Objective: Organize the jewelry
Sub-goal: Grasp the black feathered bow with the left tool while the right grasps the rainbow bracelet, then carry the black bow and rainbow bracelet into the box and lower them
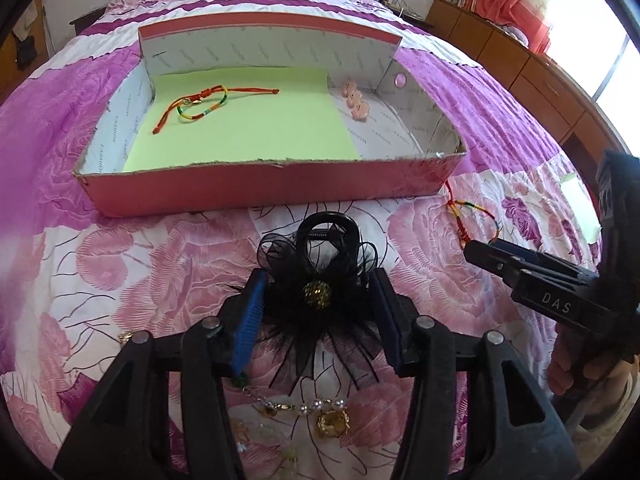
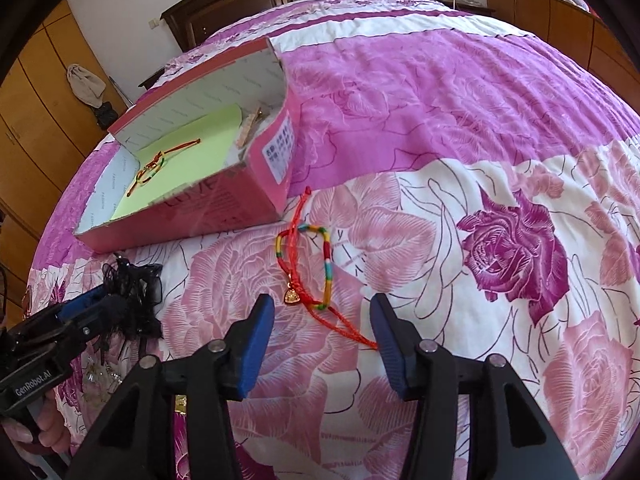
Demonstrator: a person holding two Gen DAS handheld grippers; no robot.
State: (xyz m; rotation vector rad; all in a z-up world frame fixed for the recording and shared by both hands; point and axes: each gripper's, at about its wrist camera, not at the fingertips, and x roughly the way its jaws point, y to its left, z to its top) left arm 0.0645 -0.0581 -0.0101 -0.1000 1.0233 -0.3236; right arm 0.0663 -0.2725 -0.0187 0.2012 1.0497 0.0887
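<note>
- left wrist view: the left gripper (image 1: 318,312) has its fingers (image 1: 249,322) apart on either side of a black feathered hair clip (image 1: 318,276) lying on the bed; the blue pads stand just beside the clip's frills, and whether they touch is hard to tell.
- just below the clip lies a pearl and gold trinket (image 1: 320,412) on the bedspread (image 1: 140,272).
- farther out sits a pink cardboard box (image 1: 256,190) lined with green paper, holding a red cord bracelet (image 1: 200,104) and a pink hair clip (image 1: 352,98).
- right wrist view: the right gripper (image 2: 320,328) has its fingers (image 2: 256,340) open, and nothing is pinched between them.
- a second red cord bracelet (image 2: 306,268), with rainbow bands and a gold charm, lies on the bed just ahead of the tips, its loose tail running to the right-hand finger.
- this bracelet sits outside the box, near its corner.
</note>
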